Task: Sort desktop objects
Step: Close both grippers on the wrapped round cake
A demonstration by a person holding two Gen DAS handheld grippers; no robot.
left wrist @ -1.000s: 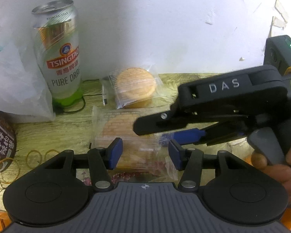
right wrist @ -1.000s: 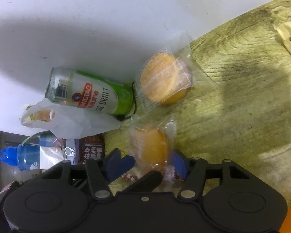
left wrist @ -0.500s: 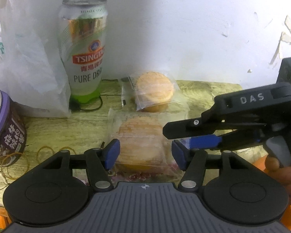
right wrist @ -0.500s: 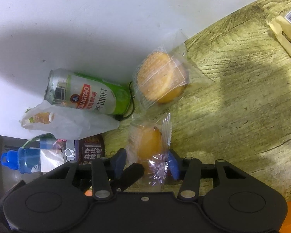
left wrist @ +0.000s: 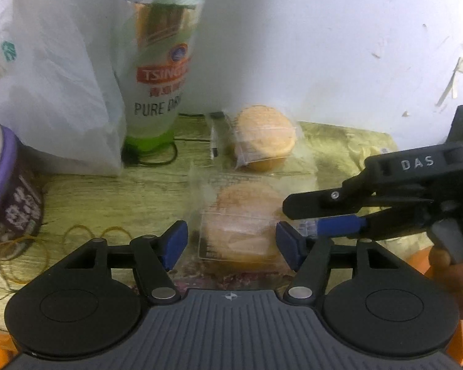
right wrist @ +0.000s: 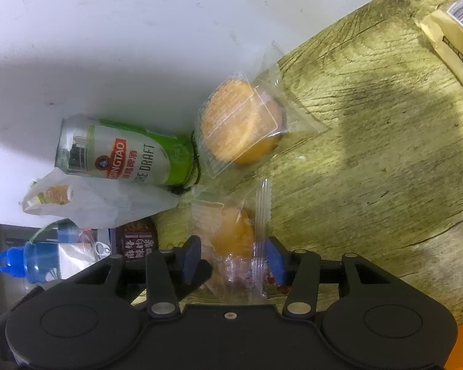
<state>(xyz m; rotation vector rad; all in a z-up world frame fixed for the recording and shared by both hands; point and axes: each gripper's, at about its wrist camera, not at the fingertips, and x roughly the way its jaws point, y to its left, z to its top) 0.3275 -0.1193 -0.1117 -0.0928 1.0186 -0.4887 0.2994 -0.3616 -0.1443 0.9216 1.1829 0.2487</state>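
A cake in a clear wrapper (left wrist: 240, 225) sits between the blue pads of my left gripper (left wrist: 231, 245), which stands open with gaps on both sides. From the right, my right gripper (left wrist: 305, 217) reaches in sideways and clamps the same wrapped cake. In the right wrist view that cake (right wrist: 234, 237) is pinched between the pads of the right gripper (right wrist: 233, 260). A second wrapped cake (left wrist: 264, 137) (right wrist: 240, 129) lies on the wooden table (right wrist: 385, 154) by the wall. A hand (left wrist: 453, 265) holds the right gripper's trigger.
A Tsingtao beer can (left wrist: 159, 61) (right wrist: 123, 154) stands against the white wall beside a white plastic bag (left wrist: 52, 92). A purple-rimmed cup (left wrist: 9, 191) and rubber bands (left wrist: 77, 234) are at the left. A blue bottle (right wrist: 31, 262) and a yellow packet (right wrist: 450, 30) lie further off.
The right gripper's jaws narrowed onto the wrapped cake. The left gripper's jaws widened a little, and its view swung left, so the can now sits nearer the middle.
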